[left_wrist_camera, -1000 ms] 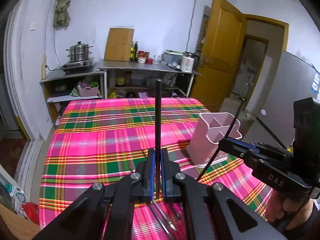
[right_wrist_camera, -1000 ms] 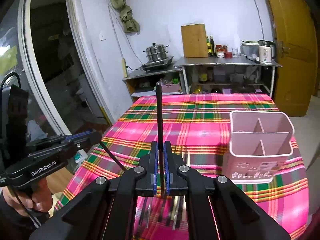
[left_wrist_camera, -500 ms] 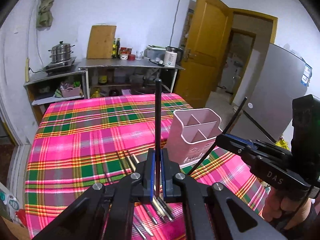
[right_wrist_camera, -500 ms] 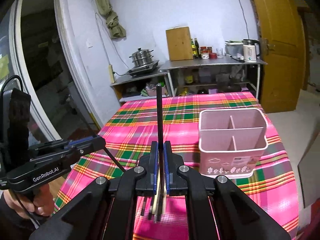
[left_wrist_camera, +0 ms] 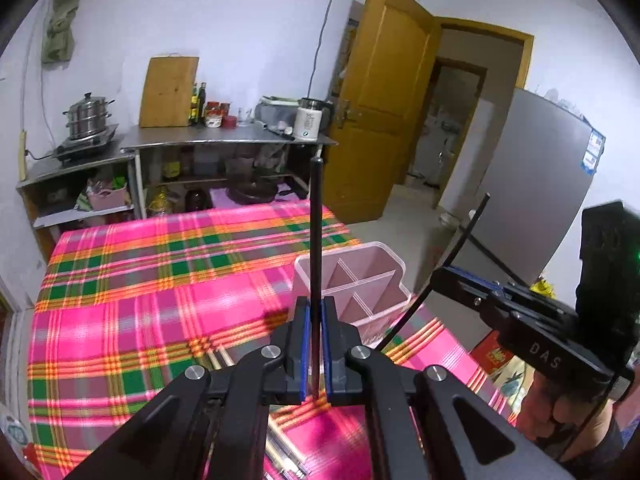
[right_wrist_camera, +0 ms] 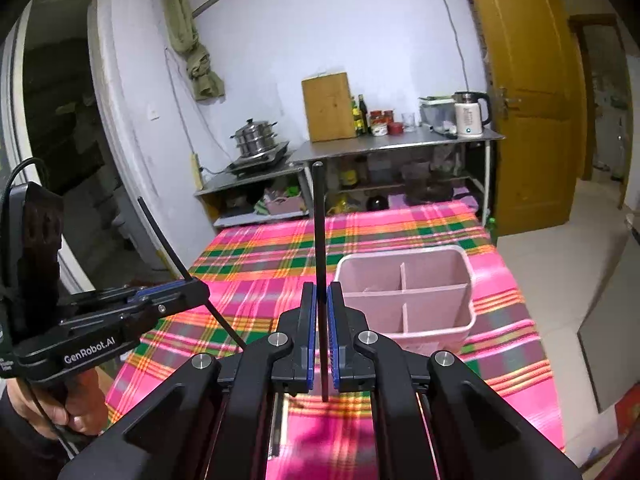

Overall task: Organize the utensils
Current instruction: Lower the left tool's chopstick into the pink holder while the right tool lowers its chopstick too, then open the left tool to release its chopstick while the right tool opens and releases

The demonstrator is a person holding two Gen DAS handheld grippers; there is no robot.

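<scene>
Holding one black chopstick apiece: the left gripper [left_wrist_camera: 314, 344] is clamped on a chopstick [left_wrist_camera: 316, 240] that stands straight up between its blue pads, and the right gripper [right_wrist_camera: 321, 340] is clamped on its own stick [right_wrist_camera: 319, 248] the same way.

Holder [right_wrist_camera: 404, 292]: pink plastic, boxy with rounded corners, thin walls, three compartments split by slim dividers. Sits ahead and right of both grippers, on the table. No utensil shows inside it.

Progress, as judged: early. Two sticks lifted, none stowed. More utensils [left_wrist_camera: 280, 452] lie on the cloth just below the left gripper, pale wooden and metallic rods side by side, partly hidden by the frame; count uncertain.

Chopsticks: slender, rigid, matte black, round blunt tip up; the lower end shows just under the pads.

Cloth [left_wrist_camera: 140, 300]: woven plaid in pink, green and orange, flat over the table, soft-looking.

Remaining, as judged: bring both sticks over a compartment, lower and release, then gather the rest.
</scene>
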